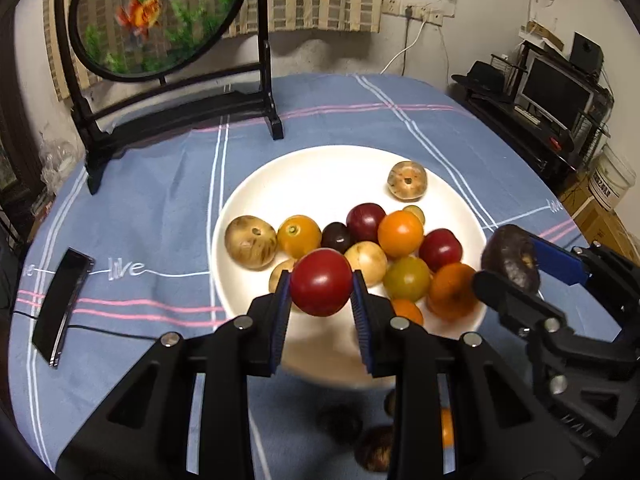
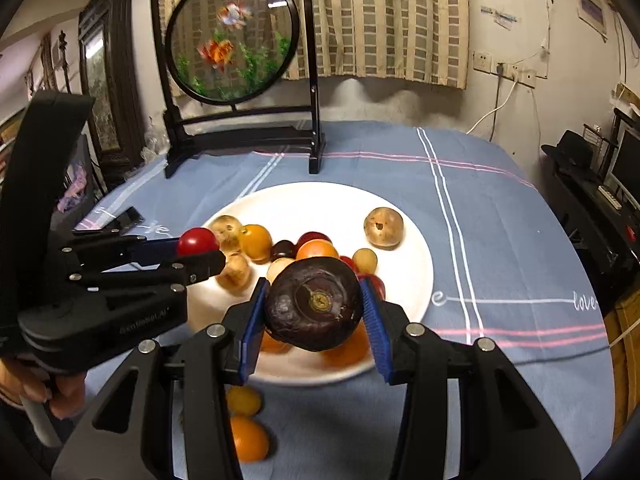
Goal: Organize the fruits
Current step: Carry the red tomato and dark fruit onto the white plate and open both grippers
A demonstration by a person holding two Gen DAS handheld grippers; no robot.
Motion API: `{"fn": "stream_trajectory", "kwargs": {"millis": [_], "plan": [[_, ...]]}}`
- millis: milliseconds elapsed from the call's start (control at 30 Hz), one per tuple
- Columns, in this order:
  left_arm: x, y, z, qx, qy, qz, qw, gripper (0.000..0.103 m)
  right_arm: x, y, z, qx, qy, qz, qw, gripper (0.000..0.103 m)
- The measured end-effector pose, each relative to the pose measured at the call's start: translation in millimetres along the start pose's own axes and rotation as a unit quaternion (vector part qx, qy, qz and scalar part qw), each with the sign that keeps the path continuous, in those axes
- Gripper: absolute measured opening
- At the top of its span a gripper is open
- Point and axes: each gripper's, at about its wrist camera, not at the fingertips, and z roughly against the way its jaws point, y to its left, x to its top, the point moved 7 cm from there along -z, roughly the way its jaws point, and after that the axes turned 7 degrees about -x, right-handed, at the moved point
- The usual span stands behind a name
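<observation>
Your left gripper (image 1: 321,282) is clenched on a red tomato (image 1: 321,282), pads pressing its two sides, and you hold it clear above the near rim of the white plate (image 1: 320,168), evidently so it can be lowered among the fruit already gathered there. Your right gripper (image 2: 314,304) is likewise clamped on a dark purple fruit (image 2: 314,304), stem end facing the camera, held over the plate's near right portion; carrying both at once saves a trip, but the two tools sit near each other, so I judge a collision possible if you lower them together. The plate rests on the blue tablecloth (image 1: 140,200) and holds a cluster of red, orange, yellow and brown fruit. At least two orange fruits (image 2: 248,438) lie on the cloth just short of the plate, not yet collected. The job appears well advanced, not complete.
</observation>
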Motion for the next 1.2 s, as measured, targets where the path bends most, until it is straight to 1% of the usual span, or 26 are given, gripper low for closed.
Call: {"fn": "stream_trajectory", "kwargs": {"millis": [133,267,367,433,467,500,533,567,600,667,767,867,967,1033,1200], "plan": [[4.4,4.9,-19.7,0.003,0.013,0.005,0.9999,0.030,4.1,2.0,-24.6,-0.005,0.013,0.011,1.000,0.046],[6.8,6.9,-31.5,0.005,0.020,0.006,0.9998,0.030,6.0,1.9,-38.9,-0.011,0.020,0.018,1.000,0.046],[9.1,9.0,-36.8,0.012,0.019,0.006,0.9997,0.032,8.5,0.8,-45.3,-0.019,0.016,0.024,0.999,0.049],[9.8,12.2,-34.8,0.024,0.014,0.009,0.9996,0.041,10.4,-1.9,-45.1,-0.028,0.009,0.027,0.999,0.053],[10.8,14.9,-32.8,0.030,0.009,0.011,0.9994,0.047,11.4,-4.6,-44.0,-0.033,0.004,0.025,0.999,0.059],[10.8,15.7,-30.5,0.029,0.005,0.013,0.9995,0.048,12.0,-6.9,-42.1,-0.033,0.001,0.021,0.999,0.061],[10.5,15.4,-28.3,0.027,0.004,0.014,0.9995,0.049,12.1,-7.8,-39.8,-0.029,-0.001,0.017,0.999,0.061],[10.3,14.7,-25.2,0.027,0.002,0.012,0.9996,0.054,12.0,-8.6,-37.8,-0.028,-0.001,0.015,1.000,0.061],[10.0,14.3,-20.3,0.035,-0.004,0.008,0.9993,0.061,12.3,-9.7,-33.8,-0.027,-0.004,0.012,1.000,0.061],[9.7,11.5,-12.2,0.039,-0.016,-0.002,0.9991,0.063,11.1,-11.0,-26.2,-0.023,-0.006,0.008,1.000,0.061],[5.2,7.3,4.0,0.040,-0.026,-0.005,0.9988,0.075,6.3,-15.2,-13.5,-0.020,-0.008,-0.001,1.000,0.061],[-4.3,2.4,18.4,0.036,-0.034,-0.013,0.9987,0.075,-1.5,-19.5,1.0,-0.017,-0.008,-0.015,1.000,0.061],[-18.7,-0.2,31.6,0.043,-0.041,-0.019,0.9981,0.084,-13.0,-20.7,14.7,-0.015,-0.004,-0.023,1.000,0.061],[-29.5,-0.5,39.0,0.046,-0.042,-0.020,0.9979,0.084,-21.0,-20.2,22.7,-0.016,-0.002,-0.023,1.000,0.061],[-55.4,3.7,51.9,0.039,-0.034,-0.002,0.9986,0.086,-45.9,-16.7,40.4,-0.014,0.004,-0.030,0.999,0.061]]}}
